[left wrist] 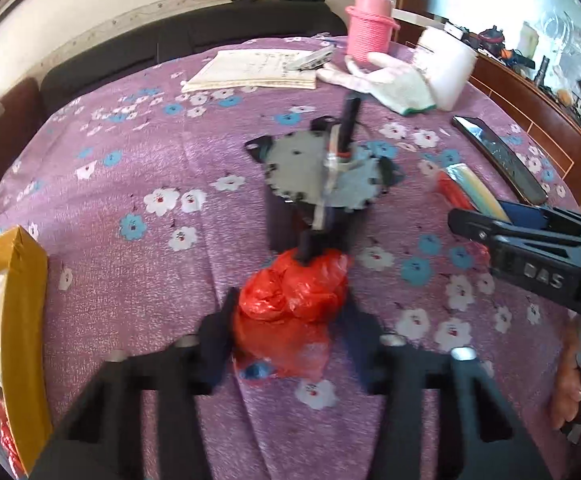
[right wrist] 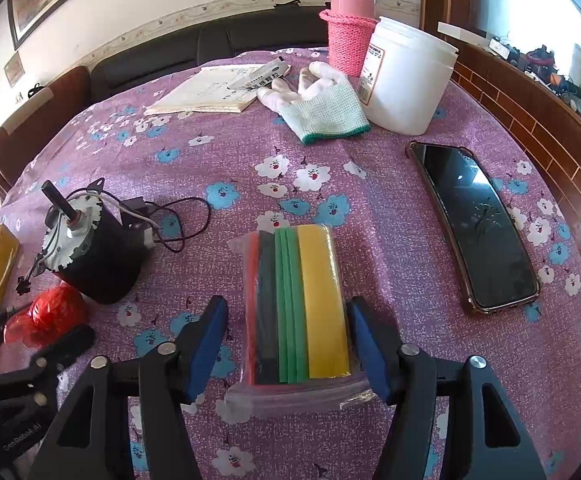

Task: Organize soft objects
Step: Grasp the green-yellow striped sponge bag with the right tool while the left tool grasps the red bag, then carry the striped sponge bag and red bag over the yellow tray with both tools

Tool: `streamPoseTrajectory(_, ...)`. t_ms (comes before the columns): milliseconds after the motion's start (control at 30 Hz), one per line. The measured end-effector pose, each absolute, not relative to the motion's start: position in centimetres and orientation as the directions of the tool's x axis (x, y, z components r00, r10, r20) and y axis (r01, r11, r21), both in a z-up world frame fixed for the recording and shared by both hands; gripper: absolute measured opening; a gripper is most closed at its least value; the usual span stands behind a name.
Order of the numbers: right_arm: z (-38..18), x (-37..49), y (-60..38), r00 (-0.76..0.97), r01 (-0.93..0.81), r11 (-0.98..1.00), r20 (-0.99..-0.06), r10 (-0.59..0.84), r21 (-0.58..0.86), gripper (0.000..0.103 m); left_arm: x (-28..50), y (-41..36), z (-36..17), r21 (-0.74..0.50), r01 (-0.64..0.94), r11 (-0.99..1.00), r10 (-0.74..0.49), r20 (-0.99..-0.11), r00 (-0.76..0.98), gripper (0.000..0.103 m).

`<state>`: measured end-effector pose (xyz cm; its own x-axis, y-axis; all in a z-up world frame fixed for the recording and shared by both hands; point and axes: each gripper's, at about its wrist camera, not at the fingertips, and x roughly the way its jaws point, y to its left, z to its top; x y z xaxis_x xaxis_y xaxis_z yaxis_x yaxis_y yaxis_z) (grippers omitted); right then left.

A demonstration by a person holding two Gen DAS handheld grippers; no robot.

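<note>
Between left gripper (left wrist: 290, 344) fingers, red bag (left wrist: 290, 300)

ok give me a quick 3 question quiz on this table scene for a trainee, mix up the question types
1. True or false: the left gripper has the red plastic bag between its fingers.
2. Multiple choice: what lies between the fingers of the right gripper? A) the phone B) the clear bag of coloured strips C) the white knit glove
3. Short answer: what stands right behind the red plastic bag, with a shaft sticking up from it?

Key
1. True; its pads appear to press the bag's sides.
2. B; the pads stand clear of the packet on both sides.
3. The black motor.
</note>
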<state>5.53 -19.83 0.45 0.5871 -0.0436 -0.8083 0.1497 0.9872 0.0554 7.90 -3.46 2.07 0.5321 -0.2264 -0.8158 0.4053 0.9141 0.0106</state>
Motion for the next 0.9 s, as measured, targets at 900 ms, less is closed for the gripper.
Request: streamPoseTrajectory(900, 0.9, 3.7, -19.6, 0.631, 0.206, 0.978, -0.77, -0.099, 0.043, 0.044, -1.9, -1.0, 7.5, 0.013, 0.381, 0.924, -0.258, -0.715, 0.65, 0.039)
